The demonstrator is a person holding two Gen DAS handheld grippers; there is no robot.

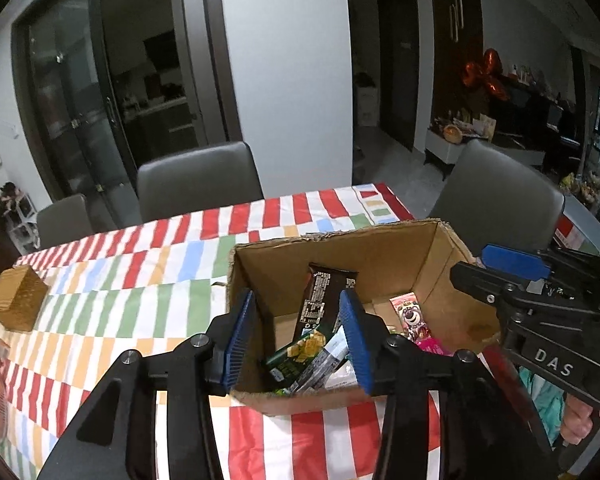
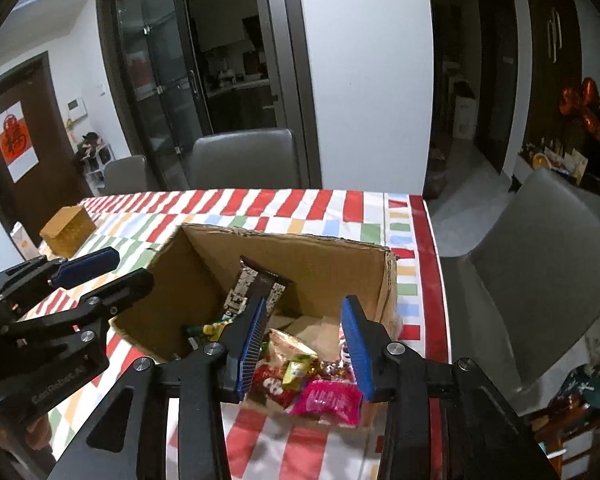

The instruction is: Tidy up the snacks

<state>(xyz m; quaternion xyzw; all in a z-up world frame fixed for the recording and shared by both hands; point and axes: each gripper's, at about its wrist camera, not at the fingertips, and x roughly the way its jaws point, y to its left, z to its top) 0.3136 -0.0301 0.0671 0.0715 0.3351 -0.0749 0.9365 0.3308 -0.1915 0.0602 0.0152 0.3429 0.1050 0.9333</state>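
Both my tongs, left [image 1: 296,338] & right [image 2: 306,342], gape wide, empty. Snacks [image 2: 320,384] already in box [image 1: 380,248] mid-frame; desk [image 1: 140,280] looks nearly done.

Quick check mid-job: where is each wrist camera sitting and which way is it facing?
Left wrist: above the cardboard box's near-left side, looking down over the open left gripper at the dark snack bar; right gripper at right.
Right wrist: above the box's near-right side, over the open right gripper at the pink packet; left gripper at left.
Shared: box, bar, striped tablecloth, grey chairs.
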